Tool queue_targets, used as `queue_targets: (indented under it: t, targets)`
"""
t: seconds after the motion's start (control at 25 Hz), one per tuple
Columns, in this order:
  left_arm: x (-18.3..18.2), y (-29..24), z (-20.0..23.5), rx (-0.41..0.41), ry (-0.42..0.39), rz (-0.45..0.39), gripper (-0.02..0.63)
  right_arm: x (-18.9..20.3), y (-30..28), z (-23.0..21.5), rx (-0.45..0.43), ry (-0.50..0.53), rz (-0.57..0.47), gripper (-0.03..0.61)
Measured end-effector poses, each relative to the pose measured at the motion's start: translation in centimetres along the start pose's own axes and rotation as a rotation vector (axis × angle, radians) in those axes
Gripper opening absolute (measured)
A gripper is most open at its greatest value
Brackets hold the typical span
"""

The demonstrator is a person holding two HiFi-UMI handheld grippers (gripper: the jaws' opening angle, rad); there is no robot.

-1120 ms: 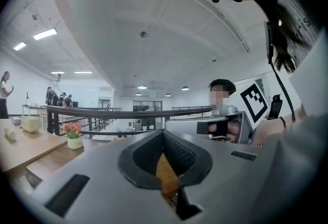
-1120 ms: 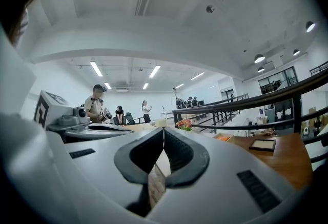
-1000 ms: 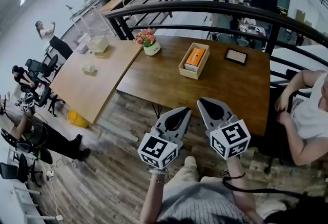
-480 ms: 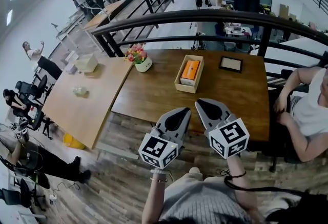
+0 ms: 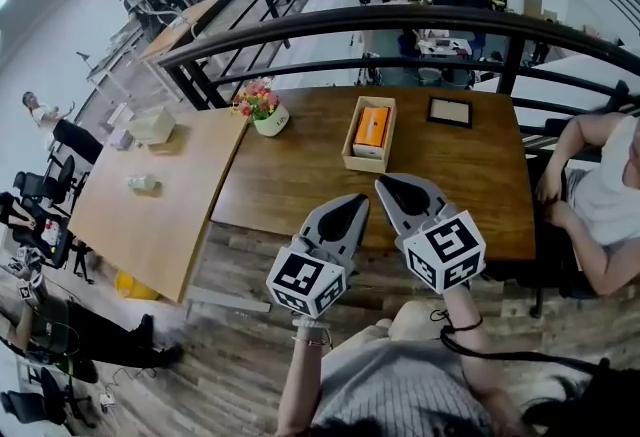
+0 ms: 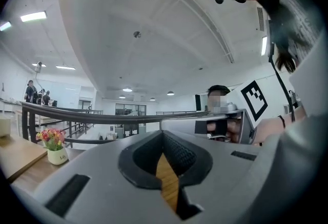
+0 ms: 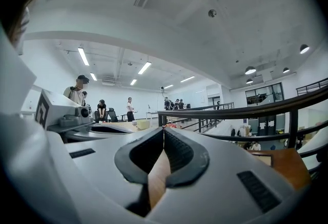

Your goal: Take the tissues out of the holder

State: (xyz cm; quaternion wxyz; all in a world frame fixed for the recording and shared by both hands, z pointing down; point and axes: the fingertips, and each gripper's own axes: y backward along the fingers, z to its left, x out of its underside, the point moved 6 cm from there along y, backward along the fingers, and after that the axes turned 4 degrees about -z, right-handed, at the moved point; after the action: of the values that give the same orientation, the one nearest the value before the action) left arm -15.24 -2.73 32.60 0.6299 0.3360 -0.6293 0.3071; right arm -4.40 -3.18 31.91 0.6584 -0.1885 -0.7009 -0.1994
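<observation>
Two hand-held claws hover side by side over the near edge of a dark wooden table (image 5: 290, 175), apparently poised before reaching in.

Far to the left of the left claw stands a lighter wooden table (image 5: 140, 215). Ahead of it and to its left sits a white pot of pink flowers (image 5: 262, 112). The left claw (image 5: 357, 200) has its jaws pressed together at the tips and grips nothing.

Straight ahead of both claws, well apart from them, lies the wooden tissue holder (image 5: 365, 163), with the orange tissue pack (image 5: 372, 125) inside it, untouched.

The right claw (image 5: 384, 183) is likewise closed and empty. Beyond it and to its right lies a dark picture frame (image 5: 449, 111). At the far right a person (image 5: 600, 205) sits at the table's end.

A black railing (image 5: 400, 17) curves behind the table, overlooking an open-plan office below.
</observation>
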Motion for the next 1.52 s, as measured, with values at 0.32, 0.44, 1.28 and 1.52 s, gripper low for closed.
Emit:
queue_targets:
  t: [0.32,0.44,1.28,1.52]
  targets:
    - [0.5,1.3,1.9,-0.058,0.018,-0.001,0.008,0.4,-2.2,0.5,-0.059,-0.016,0.016,0.012]
    - [0.8,0.8,2.7,-0.072,0.016,0.012,0.008,0.9,-3.4,-0.2,-0.070,-0.029,0.024,0.012]
    - [3.2,-8.7,8.8,-0.089,0.097,0.065,0.008,4.1,-10.2,-9.6,-0.115,-0.115,0.218,0.012]
    - [4.5,-10.4,10.4,-0.094,0.140,0.110,0.008,4.9,-11.4,-11.9,-0.123,-0.125,0.307,0.012]
